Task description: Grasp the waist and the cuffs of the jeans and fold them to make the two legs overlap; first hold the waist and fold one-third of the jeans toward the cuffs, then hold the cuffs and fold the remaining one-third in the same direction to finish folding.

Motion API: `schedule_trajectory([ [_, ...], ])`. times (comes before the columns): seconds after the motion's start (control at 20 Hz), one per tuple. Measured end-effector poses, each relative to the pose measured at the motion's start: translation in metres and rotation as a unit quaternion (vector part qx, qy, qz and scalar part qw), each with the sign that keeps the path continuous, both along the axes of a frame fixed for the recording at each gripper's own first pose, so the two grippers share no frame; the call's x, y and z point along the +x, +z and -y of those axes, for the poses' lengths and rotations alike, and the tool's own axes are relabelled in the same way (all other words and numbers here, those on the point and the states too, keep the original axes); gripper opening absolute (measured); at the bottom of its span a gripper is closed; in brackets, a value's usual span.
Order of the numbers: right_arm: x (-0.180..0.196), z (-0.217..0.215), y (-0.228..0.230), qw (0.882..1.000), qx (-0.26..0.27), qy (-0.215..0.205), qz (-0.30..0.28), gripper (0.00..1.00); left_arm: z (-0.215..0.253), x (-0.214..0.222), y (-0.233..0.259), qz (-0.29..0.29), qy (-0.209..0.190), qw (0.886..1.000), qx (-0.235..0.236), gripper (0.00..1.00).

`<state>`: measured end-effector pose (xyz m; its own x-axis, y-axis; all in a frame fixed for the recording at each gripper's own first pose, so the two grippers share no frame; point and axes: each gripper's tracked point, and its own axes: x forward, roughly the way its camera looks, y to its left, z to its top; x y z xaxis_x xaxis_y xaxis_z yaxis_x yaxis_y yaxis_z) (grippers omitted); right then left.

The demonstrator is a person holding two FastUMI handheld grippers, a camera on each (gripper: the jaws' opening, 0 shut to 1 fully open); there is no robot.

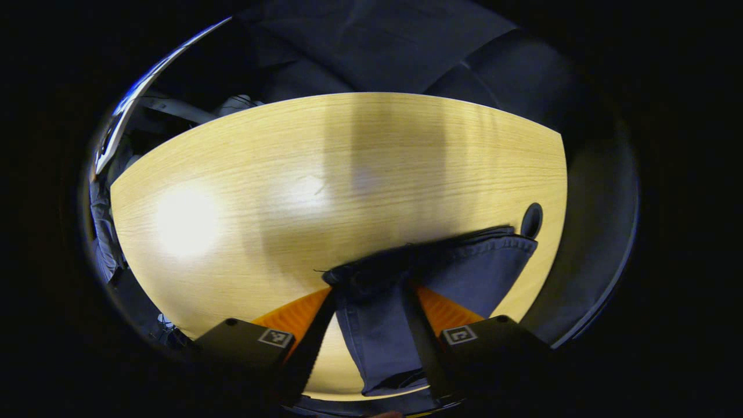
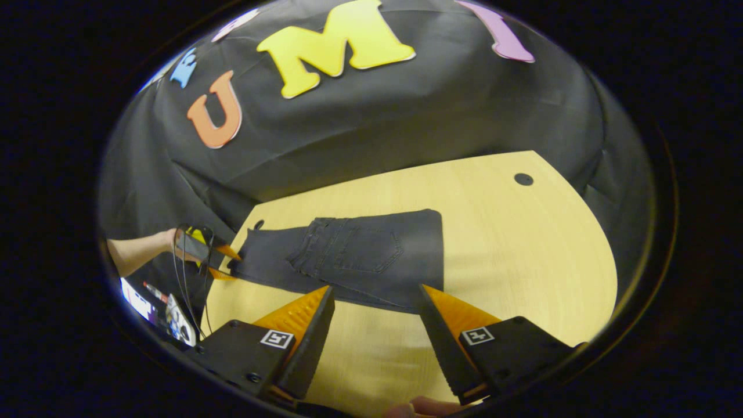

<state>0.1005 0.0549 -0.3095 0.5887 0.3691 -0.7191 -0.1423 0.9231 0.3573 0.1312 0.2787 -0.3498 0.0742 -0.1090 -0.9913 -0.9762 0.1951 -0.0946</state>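
Note:
Dark blue jeans lie on the wooden table, legs overlapped, with the waist part folded over toward the cuffs and a back pocket facing up. In the right gripper view the cuffs point left, where a hand holds my left gripper at their edge. In the left gripper view the cuffs lie between the spread fingers of my left gripper, which do not press on them. My right gripper hovers open just short of the jeans' near edge, with nothing in it.
The table has a round cable hole at the far right and another beside the cuffs. Black cloth walls the booth behind the table. Cables and small items sit off the table's left end.

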Motion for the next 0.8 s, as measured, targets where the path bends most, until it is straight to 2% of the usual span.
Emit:
schedule_trajectory([
  [0.05, 0.002, 0.009, 0.004, 1.000, 0.003, -0.013, 0.003, 0.89, 0.003, -0.002, -0.001, 0.002, 0.003, 1.000, 0.007, 0.78],
  [0.1, 0.003, 0.017, 0.007, 1.000, 0.002, -0.020, 0.007, 0.89, 0.002, -0.003, -0.001, 0.009, 0.003, 1.000, 0.007, 0.65],
  [0.15, 0.003, 0.024, 0.009, 1.000, 0.000, -0.027, 0.011, 0.89, 0.002, -0.004, 0.000, 0.021, 0.002, 1.000, 0.007, 0.58],
  [0.2, 0.001, 0.030, 0.009, 0.999, 0.003, -0.033, 0.013, 0.89, 0.003, -0.002, -0.001, 0.042, 0.006, 0.999, 0.002, 0.41],
  [0.3, -0.004, 0.041, 0.006, 0.999, 0.007, -0.045, 0.009, 0.89, 0.009, 0.007, 0.003, 0.092, 0.024, 0.995, -0.013, 0.29],
  [0.35, -0.009, 0.044, 0.005, 0.999, 0.008, -0.050, 0.003, 0.89, 0.007, 0.007, 0.004, 0.111, 0.035, 0.993, -0.006, 0.07],
  [0.5, -0.018, 0.056, 0.010, 0.998, 0.009, -0.059, 0.004, 0.89, 0.010, 0.010, 0.023, 0.157, 0.042, 0.987, -0.010, 0.05],
  [0.65, -0.025, 0.065, 0.016, 0.998, -0.013, -0.059, 0.020, 0.89, 0.021, 0.007, 0.056, 0.205, -0.019, 0.979, 0.008, 0.04],
  [0.8, -0.028, 0.065, 0.026, 0.998, -0.018, -0.057, 0.033, 0.89, 0.041, 0.009, 0.099, 0.259, -0.085, 0.962, 0.029, 0.04],
])
